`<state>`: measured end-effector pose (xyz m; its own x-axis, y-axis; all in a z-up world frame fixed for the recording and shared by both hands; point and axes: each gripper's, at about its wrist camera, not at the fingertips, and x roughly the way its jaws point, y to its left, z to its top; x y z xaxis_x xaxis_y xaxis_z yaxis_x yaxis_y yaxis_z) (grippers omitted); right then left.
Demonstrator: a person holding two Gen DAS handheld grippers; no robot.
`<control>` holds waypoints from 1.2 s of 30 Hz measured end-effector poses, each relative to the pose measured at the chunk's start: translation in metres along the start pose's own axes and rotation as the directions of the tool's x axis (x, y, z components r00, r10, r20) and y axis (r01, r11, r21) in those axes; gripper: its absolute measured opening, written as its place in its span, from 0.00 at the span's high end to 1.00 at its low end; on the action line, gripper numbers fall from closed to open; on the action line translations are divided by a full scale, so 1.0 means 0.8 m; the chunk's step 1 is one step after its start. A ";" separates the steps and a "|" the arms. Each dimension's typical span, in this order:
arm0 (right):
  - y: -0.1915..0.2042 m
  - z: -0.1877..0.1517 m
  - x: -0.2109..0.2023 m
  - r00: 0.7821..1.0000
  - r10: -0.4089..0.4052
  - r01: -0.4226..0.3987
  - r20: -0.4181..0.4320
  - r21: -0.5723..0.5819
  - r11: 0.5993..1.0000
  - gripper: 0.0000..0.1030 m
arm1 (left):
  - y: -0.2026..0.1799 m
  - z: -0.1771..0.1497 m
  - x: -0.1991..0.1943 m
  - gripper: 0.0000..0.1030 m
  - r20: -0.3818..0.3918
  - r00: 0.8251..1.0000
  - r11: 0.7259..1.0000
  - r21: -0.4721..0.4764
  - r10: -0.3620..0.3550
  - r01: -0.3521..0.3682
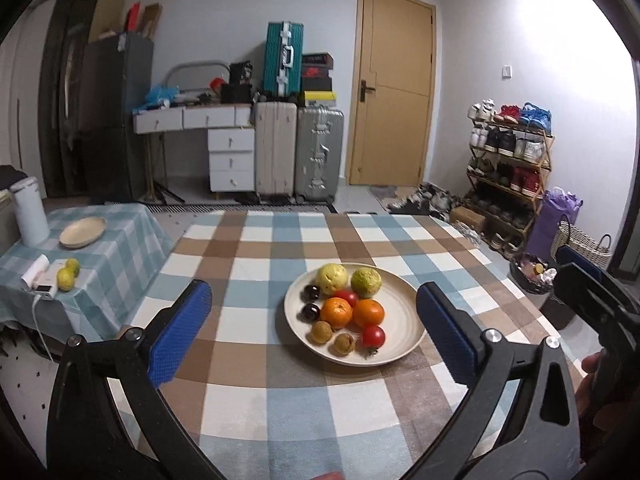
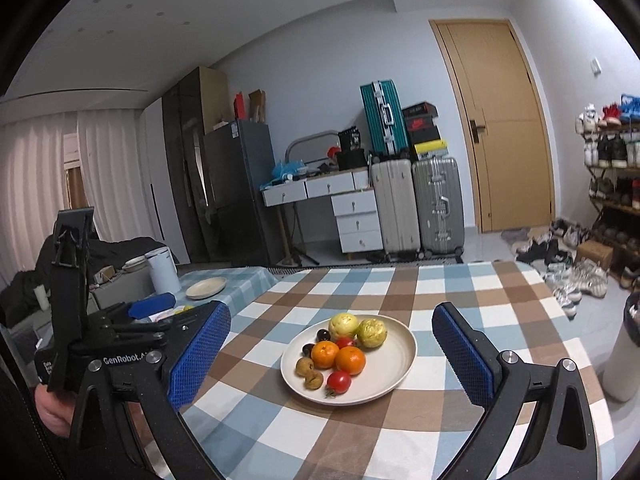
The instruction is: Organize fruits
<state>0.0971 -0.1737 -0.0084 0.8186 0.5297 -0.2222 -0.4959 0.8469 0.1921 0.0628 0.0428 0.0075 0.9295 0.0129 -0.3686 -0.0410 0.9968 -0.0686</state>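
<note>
A cream plate (image 1: 404,320) sits mid-table on the checked cloth and also shows in the right wrist view (image 2: 394,360). It holds two yellow-green guavas (image 1: 332,278), two oranges (image 1: 337,312), two red tomatoes (image 1: 373,336), two dark plums (image 1: 310,312) and two brown fruits (image 1: 321,332). My left gripper (image 1: 314,332) is open and empty, its fingers on either side of the plate, short of it. My right gripper (image 2: 332,352) is open and empty, likewise in front of the plate. The left gripper's body (image 2: 100,344) shows at the left of the right wrist view.
A side table at the left carries an empty cream plate (image 1: 83,232), a white kettle (image 1: 30,216), two yellow-green fruits (image 1: 67,278) and a white device (image 1: 38,276). Suitcases (image 1: 300,152), drawers, a door and a shoe rack (image 1: 508,168) stand behind.
</note>
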 end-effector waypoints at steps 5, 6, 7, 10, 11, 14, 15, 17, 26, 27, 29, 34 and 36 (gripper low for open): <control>0.006 -0.013 -0.011 0.999 -0.011 0.012 0.042 -0.038 0.999 0.00 | -0.001 -0.017 -0.020 0.01 0.073 0.997 1.000 0.016 0.009 -0.010; 0.007 -0.016 -0.014 0.999 -0.012 0.015 0.048 -0.045 0.999 0.00 | -0.002 -0.020 -0.023 0.01 0.090 0.996 1.000 0.026 0.011 -0.014; 0.008 -0.020 -0.015 0.998 -0.016 0.019 0.055 -0.054 0.998 0.00 | -0.004 -0.022 -0.024 0.01 0.101 0.995 0.999 0.032 0.012 -0.015; 0.009 -0.029 -0.017 0.998 -0.029 0.033 0.062 -0.074 0.997 0.00 | -0.004 -0.029 -0.025 0.01 0.122 0.993 0.999 0.037 0.004 -0.008; 0.009 -0.031 -0.017 0.998 -0.031 0.036 0.063 -0.080 0.996 0.00 | -0.003 -0.031 -0.023 0.01 0.124 0.992 0.999 0.033 0.002 -0.006; 0.008 -0.037 -0.016 0.997 -0.045 0.050 0.061 -0.096 0.994 0.00 | -0.001 -0.035 -0.014 0.01 0.129 0.992 1.000 0.023 0.002 -0.005; 0.006 -0.038 -0.014 0.997 -0.048 0.054 0.061 -0.097 0.994 0.00 | 0.000 -0.036 -0.010 0.01 0.131 0.991 1.000 0.023 0.003 -0.006; 0.001 -0.043 -0.012 0.997 -0.050 0.056 0.065 -0.096 0.994 0.00 | 0.001 -0.038 -0.004 0.01 0.131 0.991 1.000 0.027 0.000 -0.003; -0.008 -0.064 0.013 0.998 -0.059 0.063 0.038 -0.106 0.992 0.00 | 0.017 -0.058 0.052 0.01 0.077 0.997 1.000 0.011 -0.002 0.001; -0.010 -0.067 0.017 0.998 -0.058 0.062 0.034 -0.107 0.992 0.00 | 0.019 -0.061 0.058 0.01 0.073 0.997 1.000 0.014 0.000 -0.001; -0.011 -0.070 0.023 0.998 -0.060 0.062 0.027 -0.111 0.992 0.00 | 0.020 -0.066 0.069 0.01 0.063 0.998 1.000 0.013 0.003 -0.004; -0.016 -0.076 0.037 0.998 -0.062 0.060 -0.009 -0.116 0.991 0.00 | 0.022 -0.076 0.088 0.01 0.049 0.999 1.000 0.011 0.000 0.000; -0.014 -0.076 0.042 0.997 -0.070 0.067 -0.016 -0.129 0.989 0.00 | 0.021 -0.077 0.093 0.01 0.040 0.999 1.000 0.012 -0.002 0.002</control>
<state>0.1124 -0.1627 -0.0764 0.8465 0.4700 -0.2503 -0.4730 0.8795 0.0521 0.1086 0.0554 -0.0785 0.9433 0.0137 -0.3316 -0.0350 0.9977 -0.0584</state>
